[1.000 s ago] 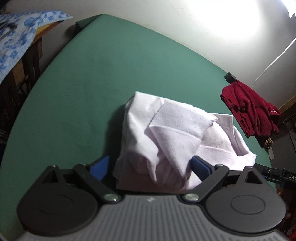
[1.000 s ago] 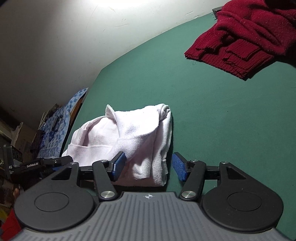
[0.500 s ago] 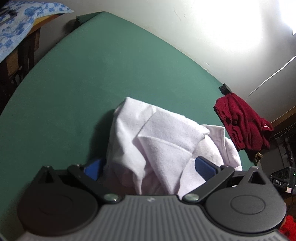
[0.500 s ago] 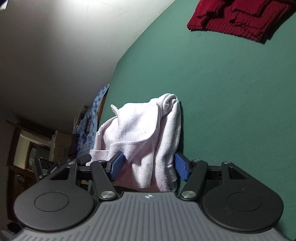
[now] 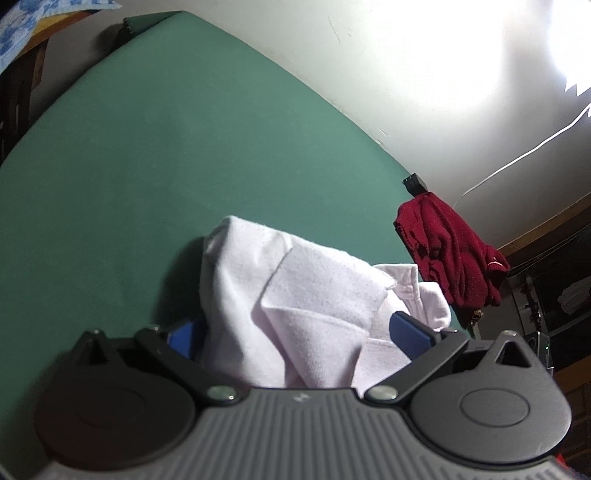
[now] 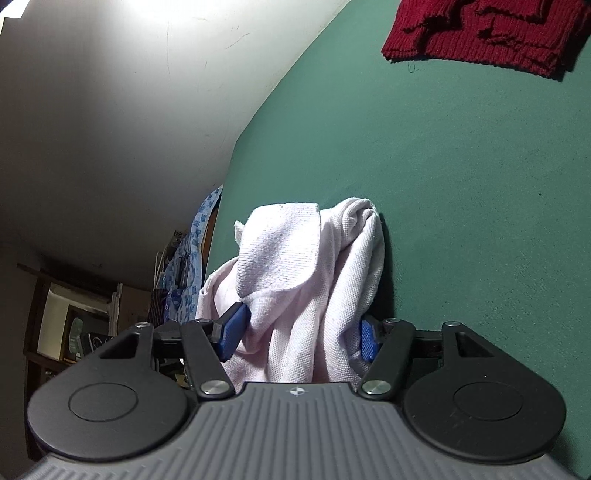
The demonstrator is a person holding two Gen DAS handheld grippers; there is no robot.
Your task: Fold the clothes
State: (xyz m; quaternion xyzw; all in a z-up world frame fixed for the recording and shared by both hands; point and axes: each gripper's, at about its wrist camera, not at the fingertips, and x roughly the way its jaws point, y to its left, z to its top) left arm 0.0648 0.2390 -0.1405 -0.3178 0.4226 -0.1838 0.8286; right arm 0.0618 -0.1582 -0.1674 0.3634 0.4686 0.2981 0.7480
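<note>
Two garments on the green worktop (image 5: 155,155). Left claw (image 5: 295,332): jaws spread wide around the near edge of the pale pink shirt (image 5: 295,295); pads beside the cloth, no pinch evident. Shirt sits bunched, partly folded, not flat. Right claw (image 6: 299,332): likewise open, straddling the same bundle. Red sweater (image 6: 491,33) lies well apart, crumpled, untouched. Judgement: task early; both garments left to finish.

The pale garment (image 5: 303,306) hides the left blue pad (image 5: 183,336).
</note>
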